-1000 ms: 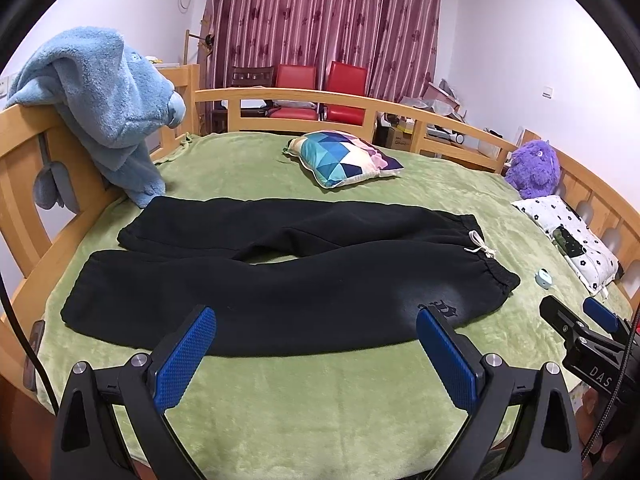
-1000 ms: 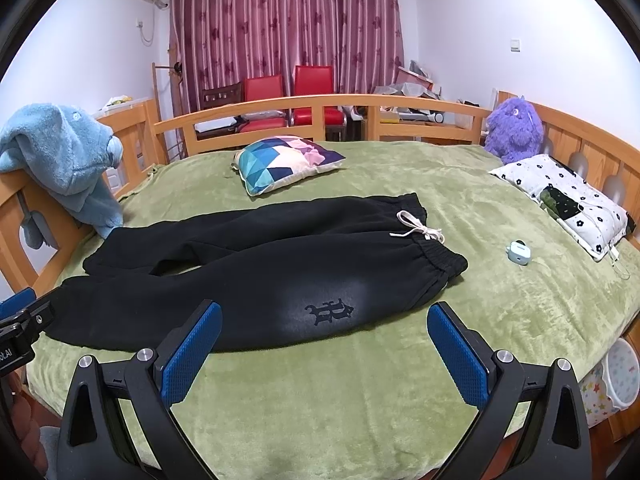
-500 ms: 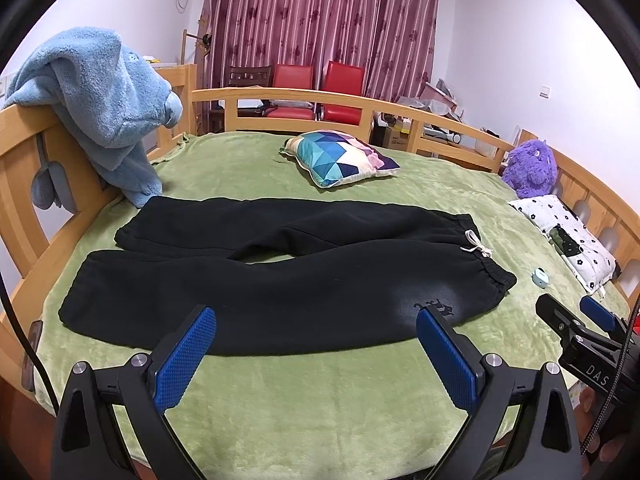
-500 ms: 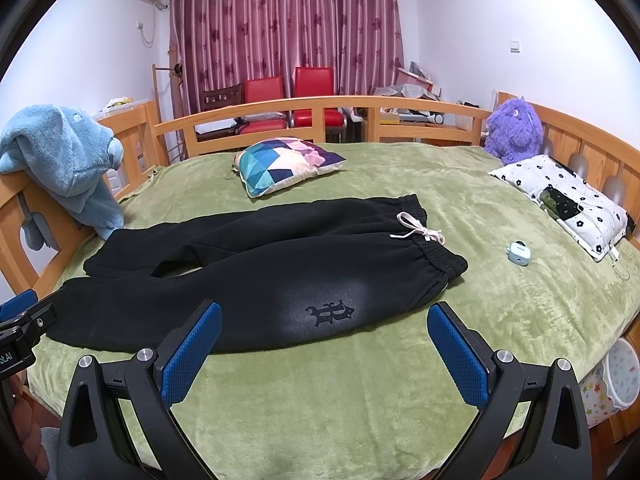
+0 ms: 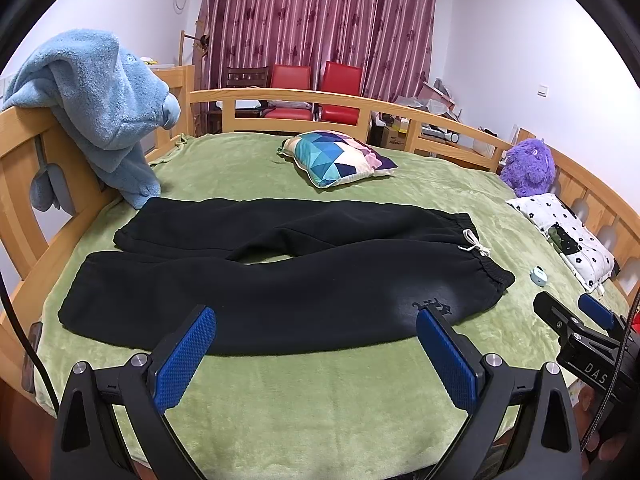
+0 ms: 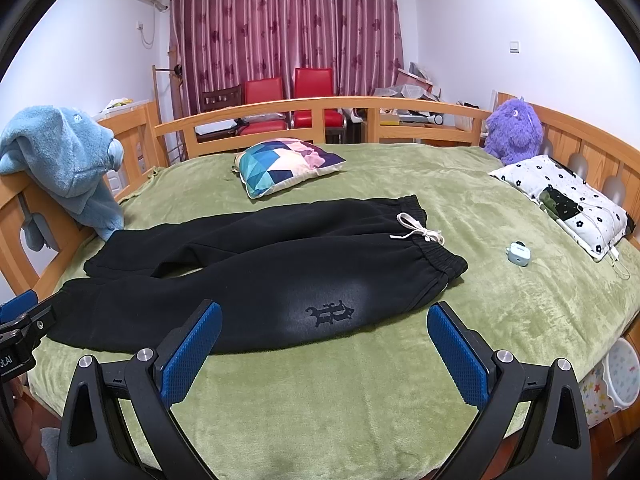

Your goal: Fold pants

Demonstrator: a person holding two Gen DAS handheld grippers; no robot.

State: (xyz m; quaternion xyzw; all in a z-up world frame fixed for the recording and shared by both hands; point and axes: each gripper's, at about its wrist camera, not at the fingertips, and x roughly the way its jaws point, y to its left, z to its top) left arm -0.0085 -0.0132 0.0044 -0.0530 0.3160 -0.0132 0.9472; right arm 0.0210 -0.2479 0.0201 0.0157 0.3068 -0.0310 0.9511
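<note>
Barely any motion since the earlier frames: left wrist view drifts slightly, pants sit a touch lower and further left in frame; right wrist view is essentially unchanged. Nothing on the bed has moved.

Green blanket covers the whole wooden-railed bed. Black pants lie flat across it, unfolded, legs pointing left, elastic waistband on the right with a white drawstring on top. The two legs are spread slightly apart with a gap near the crotch. Dark logo on the near leg, close to the near edge of the fabric.

Blue plush towel hangs over the left rail, its lower end just beside the far leg cuff. Patterned cushion lies beyond the pants, well apart. White floral pillow and purple plush toy sit at the right rail. Small light-blue case lies on the blanket between waistband and pillow.

Left gripper: jaws wide apart, holding nothing, hovering over the blanket just short of the near leg. Right gripper: same, wide apart, empty, not touching the fabric, near the logo.
</note>
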